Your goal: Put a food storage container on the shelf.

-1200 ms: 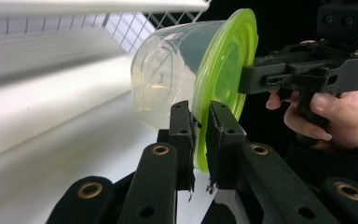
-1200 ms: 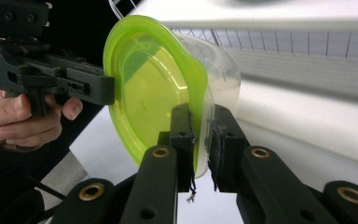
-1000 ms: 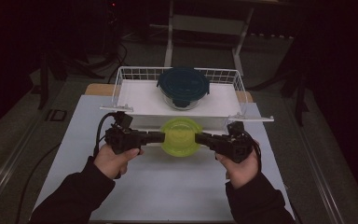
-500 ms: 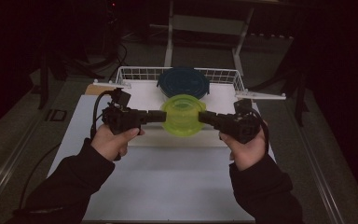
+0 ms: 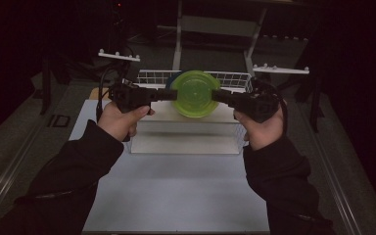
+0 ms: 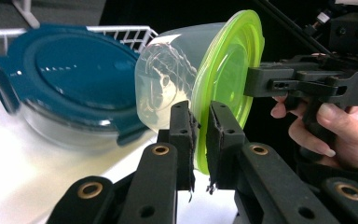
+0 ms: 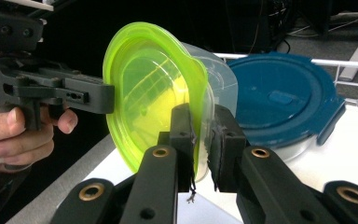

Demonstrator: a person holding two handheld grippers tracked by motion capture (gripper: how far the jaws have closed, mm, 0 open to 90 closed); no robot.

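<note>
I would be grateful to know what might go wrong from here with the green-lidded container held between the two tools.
1. Both the left tool and right tool pinch only the thin rim of the green lid; the tilted clear container might detach or slip.
2. It hangs above the blue-lidded container in the wire basket, so lowering it carelessly could knock that.

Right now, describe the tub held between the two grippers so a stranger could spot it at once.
Find the white wire basket at the table's far end. Above its front edge, the tub is held tilted on edge. Its lime-green lid sets it apart from the blue-lidded tub lying in the basket.
</note>
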